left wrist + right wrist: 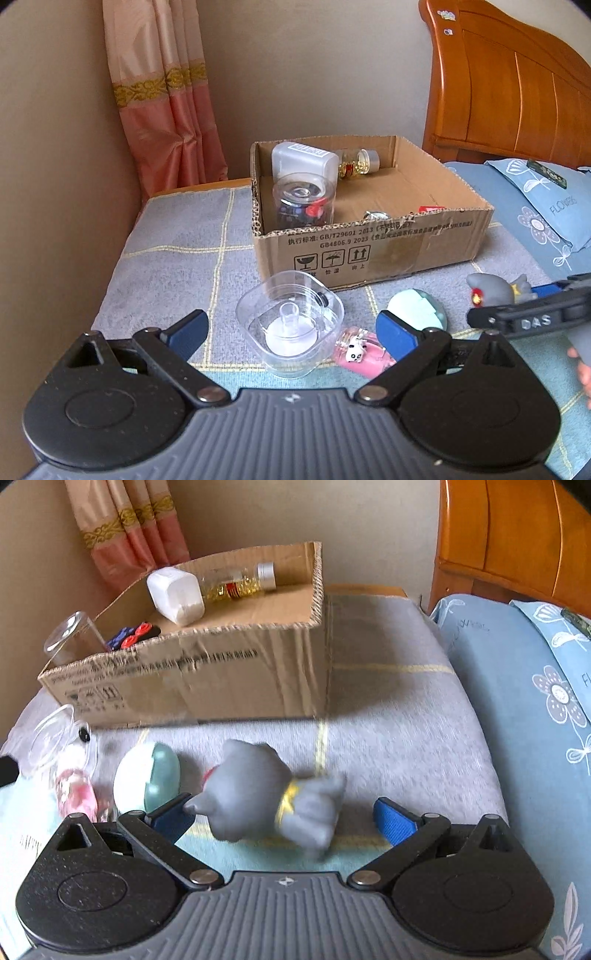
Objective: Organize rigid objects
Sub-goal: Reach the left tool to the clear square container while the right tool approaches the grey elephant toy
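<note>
A cardboard box (388, 242) (221, 672) stands on the grey checked blanket. It holds a white container (303, 160) (177, 594), a bottle of gold beads (356, 162) (236, 583) and a clear jar with small coloured parts (303, 203). My left gripper (291, 332) is open around a clear square plastic cup (291, 325) lying on the blanket. A pink panda item (360, 352) and a white and green ball (417, 310) (147, 779) lie to its right. My right gripper (284, 816) is open around a grey cat toy (266, 794) (498, 290), which is blurred.
A wooden headboard (509, 81) (517, 535) stands at the right, with a blue flowered pillow (535, 210) (517, 686) below it. A pink curtain (166, 103) hangs at the back left by the beige wall.
</note>
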Action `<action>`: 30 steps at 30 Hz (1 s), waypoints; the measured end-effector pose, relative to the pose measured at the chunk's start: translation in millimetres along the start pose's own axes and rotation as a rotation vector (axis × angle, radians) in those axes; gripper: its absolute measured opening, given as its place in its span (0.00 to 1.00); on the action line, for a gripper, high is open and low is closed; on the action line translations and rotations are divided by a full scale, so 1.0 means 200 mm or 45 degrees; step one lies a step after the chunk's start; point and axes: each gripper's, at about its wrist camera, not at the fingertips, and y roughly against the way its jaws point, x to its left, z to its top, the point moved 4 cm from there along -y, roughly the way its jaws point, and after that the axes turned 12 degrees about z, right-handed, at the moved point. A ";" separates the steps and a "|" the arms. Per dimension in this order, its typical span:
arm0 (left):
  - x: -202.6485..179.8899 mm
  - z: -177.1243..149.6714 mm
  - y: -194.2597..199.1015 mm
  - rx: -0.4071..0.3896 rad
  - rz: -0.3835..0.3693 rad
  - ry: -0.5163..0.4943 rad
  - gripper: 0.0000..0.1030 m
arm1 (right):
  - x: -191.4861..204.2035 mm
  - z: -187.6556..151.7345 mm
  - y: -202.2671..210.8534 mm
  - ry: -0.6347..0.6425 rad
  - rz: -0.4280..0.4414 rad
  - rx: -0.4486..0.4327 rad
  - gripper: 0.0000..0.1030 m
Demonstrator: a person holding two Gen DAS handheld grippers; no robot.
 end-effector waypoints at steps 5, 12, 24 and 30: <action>0.00 0.01 -0.06 0.028 -0.014 0.025 0.94 | 0.01 -0.03 0.01 0.057 -0.012 0.006 1.00; -0.08 0.08 -0.25 0.141 0.021 0.034 0.94 | 0.07 -0.06 -0.02 0.170 -0.082 0.014 1.00; 0.04 -0.03 -0.36 0.305 0.148 0.082 0.94 | 0.06 -0.08 0.00 0.210 -0.056 -0.038 1.00; 0.12 -0.10 -0.35 0.348 0.167 0.090 0.94 | 0.06 -0.08 0.00 0.219 -0.050 -0.049 1.00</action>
